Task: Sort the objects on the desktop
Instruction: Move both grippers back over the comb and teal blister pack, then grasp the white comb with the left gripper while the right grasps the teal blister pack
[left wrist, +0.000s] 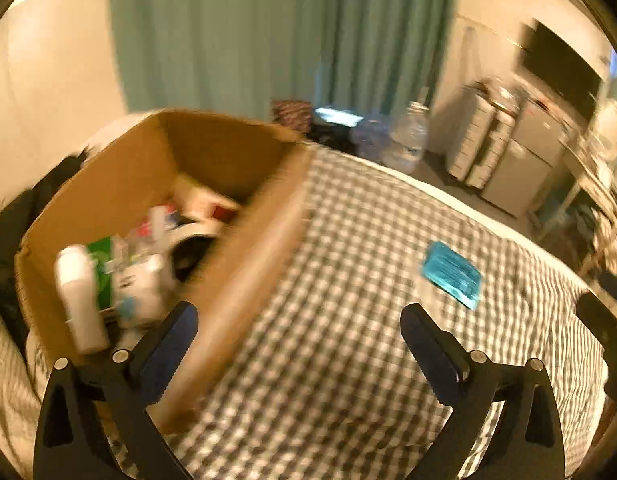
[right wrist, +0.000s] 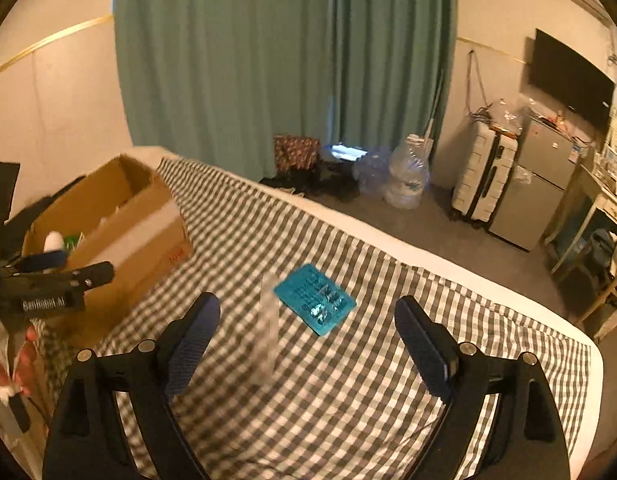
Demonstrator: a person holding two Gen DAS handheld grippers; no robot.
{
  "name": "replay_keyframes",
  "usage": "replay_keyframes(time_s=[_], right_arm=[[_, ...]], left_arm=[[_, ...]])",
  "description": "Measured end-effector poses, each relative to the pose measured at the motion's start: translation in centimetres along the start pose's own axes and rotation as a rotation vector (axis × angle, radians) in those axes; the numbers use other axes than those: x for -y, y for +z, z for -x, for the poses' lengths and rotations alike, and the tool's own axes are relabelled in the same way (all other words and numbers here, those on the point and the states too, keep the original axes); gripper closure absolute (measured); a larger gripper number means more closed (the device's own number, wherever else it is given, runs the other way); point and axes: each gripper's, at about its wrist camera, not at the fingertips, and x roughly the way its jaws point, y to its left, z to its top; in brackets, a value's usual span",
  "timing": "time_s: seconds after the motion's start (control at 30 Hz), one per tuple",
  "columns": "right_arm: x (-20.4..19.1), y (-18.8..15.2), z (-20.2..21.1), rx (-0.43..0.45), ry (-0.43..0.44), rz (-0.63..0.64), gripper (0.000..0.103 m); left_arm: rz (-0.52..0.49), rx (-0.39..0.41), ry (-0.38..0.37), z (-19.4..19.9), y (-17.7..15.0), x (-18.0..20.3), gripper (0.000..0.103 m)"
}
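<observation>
Both my grippers, left gripper (left wrist: 298, 324) and right gripper (right wrist: 308, 316), are wide apart, holding nothing. Next I grab the teal packet (right wrist: 314, 299) for the cardboard box (right wrist: 120, 220).

box (left wrist: 120, 184): matt cardboard | bedcover (right wrist: 348, 380): checked cloth | packet (right wrist: 314, 299): glossy

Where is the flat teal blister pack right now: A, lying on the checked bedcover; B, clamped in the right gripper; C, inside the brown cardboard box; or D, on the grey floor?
A: the flat teal blister pack lies on the checked bedcover, ahead of the open, empty right gripper.
</observation>
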Motion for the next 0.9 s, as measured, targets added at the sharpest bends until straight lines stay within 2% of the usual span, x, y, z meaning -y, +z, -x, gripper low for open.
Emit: replay_keyframes(time_s=[0.17, 0.3, 0.37, 0.47, 0.57, 0.63, 0.67, 0.73, 0.77, 0.87, 0.9], right_arm=[[0.2, -0.9, -2.6, -0.005, 0.028, 0.116, 0.014], [1.9, -2.7, -5.4, -0.026, -0.001, 0.129, 0.014], [3.0, -3.4, -6.8, -0.049, -0.012, 0.126, 0.014], [5.1, -4.7, -9.0, -0.081, -0.009, 0.088, 0.014], [6.8, -5.3, -10.4, -0.089, 0.011, 0.013, 0.014], [7.1, -5.4, -11.0, -0.083, 0.026, 0.008, 0.014], [7.1, -5.4, -11.2, -0.074, 0.033, 0.016, 0.014], [7.0, -5.3, -11.6, -0.048, 0.04, 0.029, 0.014], [7.1, -5.3, -11.7, -0.023, 0.037, 0.033, 0.014], [7.7, -5.0, -12.4, 0.018, 0.084, 0.008, 0.014], [7.8, -4.8, -12.8, 0.028, 0.12, 0.004, 0.014]], left_arm=[[-0.016, -0.037, -0.034, -2.0, -2.1, 4.7, 0.0], [0.024, -0.149, -0.01, -5.8, -3.2, 7.3, 0.0], [0.059, -0.146, -0.014, -7.1, -3.5, 7.9, 0.0], [0.065, -0.144, 0.023, -8.9, -3.4, 9.3, 0.0], [0.049, -0.162, -0.011, -11.2, -3.6, 10.4, 0.0], [0.037, -0.169, -0.022, -12.4, -3.4, 11.2, 0.004], [0.015, -0.181, -0.022, -13.0, -3.4, 11.7, 0.009], [-0.022, -0.215, -0.017, -14.3, -3.4, 12.5, 0.027], [-0.032, -0.218, -0.021, -14.7, -3.5, 12.6, 0.033], [-0.054, -0.179, -0.033, -14.5, -3.3, 12.4, 0.052], [-0.039, -0.185, -0.04, -14.4, -3.1, 11.9, 0.062]])
